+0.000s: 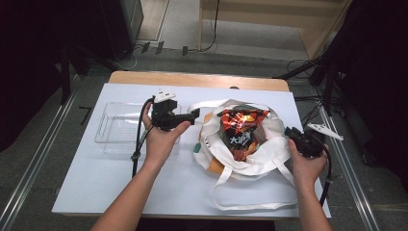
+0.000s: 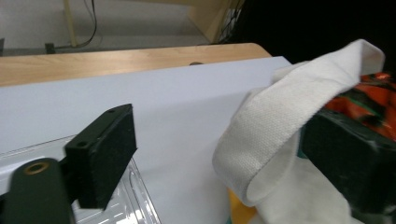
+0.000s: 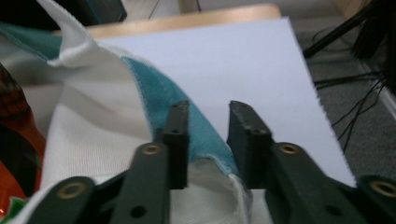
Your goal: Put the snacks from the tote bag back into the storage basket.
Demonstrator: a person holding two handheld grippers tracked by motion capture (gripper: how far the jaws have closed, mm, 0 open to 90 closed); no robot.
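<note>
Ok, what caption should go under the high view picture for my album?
Two hand-held claws, left claw and right claw, work the rim of a white tote bag holding a snack packet.

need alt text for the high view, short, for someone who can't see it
A white tote bag holding an orange snack packet lies on a white table. A person's left tongs reach toward the bag's left rim and the right tongs sit at its right rim. A clear plastic tray stands at the left.

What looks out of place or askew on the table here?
Nothing looks spilled or damaged. The white tote bag lies slumped and open, with the orange snack bag poking out of its mouth and one strap trailing loose toward the table's near edge.
</note>
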